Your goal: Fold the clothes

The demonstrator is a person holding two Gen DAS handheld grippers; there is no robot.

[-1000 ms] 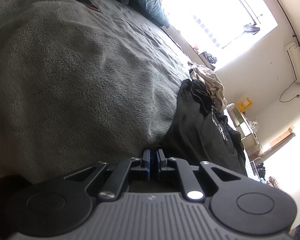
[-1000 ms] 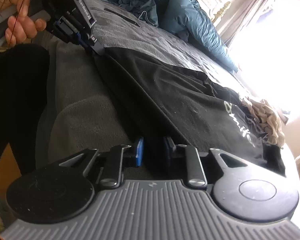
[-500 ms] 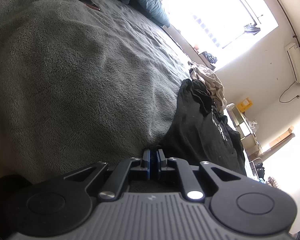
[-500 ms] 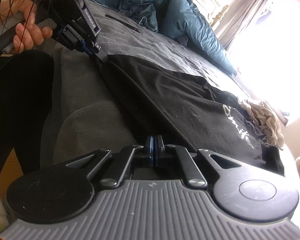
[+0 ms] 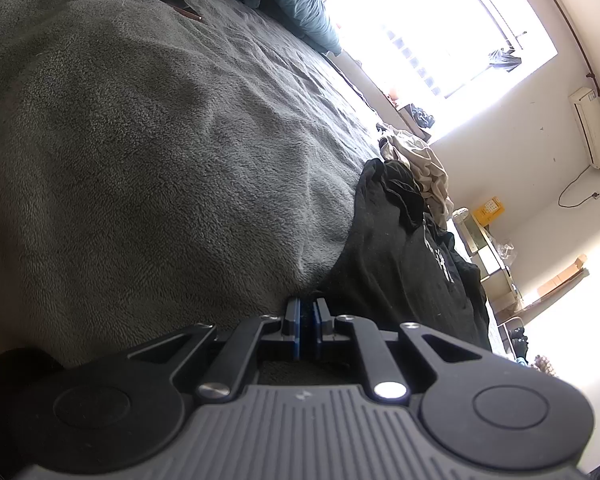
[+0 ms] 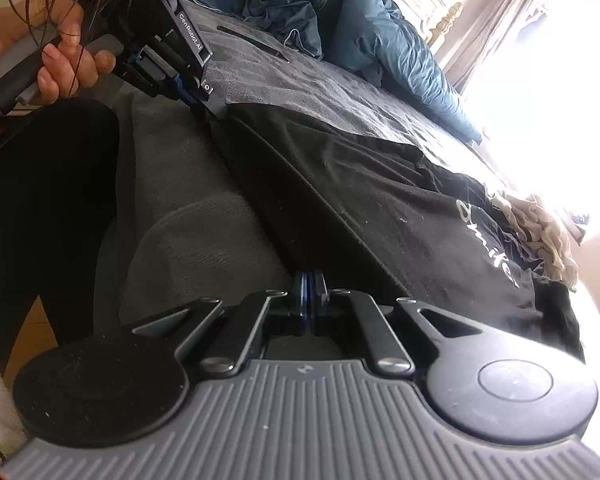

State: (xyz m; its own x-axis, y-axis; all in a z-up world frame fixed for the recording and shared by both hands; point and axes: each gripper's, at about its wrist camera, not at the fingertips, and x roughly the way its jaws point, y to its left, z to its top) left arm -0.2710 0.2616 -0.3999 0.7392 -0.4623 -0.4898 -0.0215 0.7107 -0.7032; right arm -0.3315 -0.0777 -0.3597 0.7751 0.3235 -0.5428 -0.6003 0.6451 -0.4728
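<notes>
Both grippers, left (image 5: 307,312) and right (image 6: 310,286), pinch the black shirt's (image 6: 380,216) near edge.

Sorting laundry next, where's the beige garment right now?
The beige garment lies crumpled at the right of the right wrist view, on the bed's far edge just beyond the black T-shirt, near the bright window.

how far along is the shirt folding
Early. Done: the black shirt lies spread on the grey blanket. In hand: the left gripper and right gripper are each shut on its near edge. Left: no fold made yet, and the beige garment beyond lies crumpled.
</notes>
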